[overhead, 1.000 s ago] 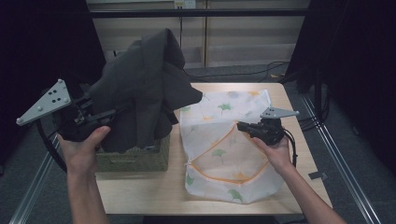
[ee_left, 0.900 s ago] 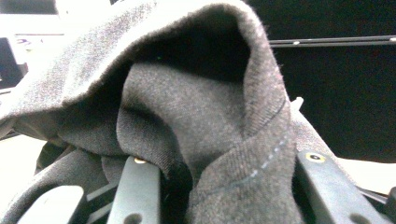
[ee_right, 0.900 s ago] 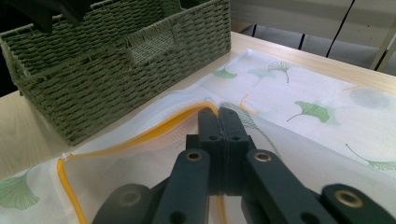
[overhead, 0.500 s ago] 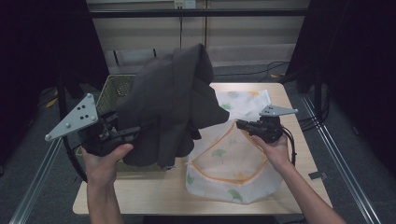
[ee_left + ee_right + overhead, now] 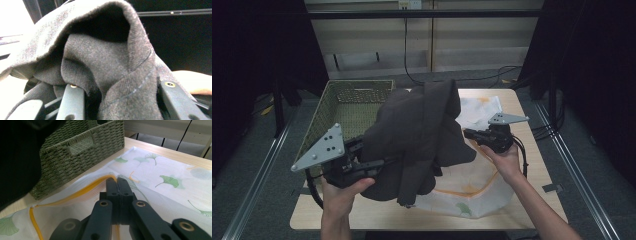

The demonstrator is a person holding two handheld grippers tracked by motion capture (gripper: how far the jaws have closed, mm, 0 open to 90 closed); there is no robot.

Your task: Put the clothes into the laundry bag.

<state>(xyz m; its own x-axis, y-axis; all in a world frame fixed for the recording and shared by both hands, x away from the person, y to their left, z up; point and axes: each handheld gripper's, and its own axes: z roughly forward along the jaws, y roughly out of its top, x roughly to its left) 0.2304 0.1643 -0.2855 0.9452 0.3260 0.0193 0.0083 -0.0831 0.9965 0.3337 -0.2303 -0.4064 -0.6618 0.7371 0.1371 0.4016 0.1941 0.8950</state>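
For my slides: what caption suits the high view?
Left gripper carries a dark garment over the laundry bag; right gripper pinches its rim.

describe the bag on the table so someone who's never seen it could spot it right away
On the wooden table, right of the green woven basket, lies a flat white mesh bag. Green leaf prints and an orange-yellow zipper edge mark it out from the dark garment above it.

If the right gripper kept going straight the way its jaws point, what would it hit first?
Beyond the yellow bag edge it pinches, the right gripper points at the green woven basket; probably its side wall comes first, though the hanging dark garment may intervene; depth is unclear.
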